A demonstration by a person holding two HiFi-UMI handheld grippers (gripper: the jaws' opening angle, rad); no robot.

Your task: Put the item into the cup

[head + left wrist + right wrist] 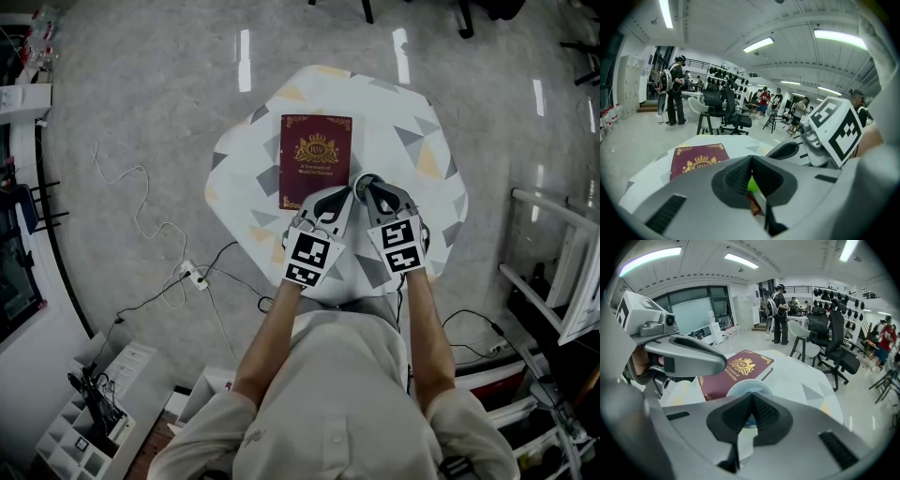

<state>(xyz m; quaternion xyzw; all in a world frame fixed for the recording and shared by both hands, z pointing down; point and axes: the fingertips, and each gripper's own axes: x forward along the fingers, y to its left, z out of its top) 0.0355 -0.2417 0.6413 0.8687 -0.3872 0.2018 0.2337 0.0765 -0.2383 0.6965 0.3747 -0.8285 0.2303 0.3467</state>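
A small bright green item (752, 184) is pinched between the pads of my left gripper (751, 174), which is shut on it; only a sliver shows. My right gripper (752, 411) is shut on the near wall of a pale blue-white cup (750, 386) that stands on the table beside a maroon book (736, 370). In the head view both grippers, left (330, 208) and right (373, 192), sit close together near the front of the small patterned table (412, 122). The cup is hidden there behind the jaws.
The maroon book (316, 159) lies flat across the table's middle-left. Cables and a power strip (192, 275) trail over the floor at left. A white rack (562, 272) stands to the right. Office chairs (733, 115) and several people stand beyond the table.
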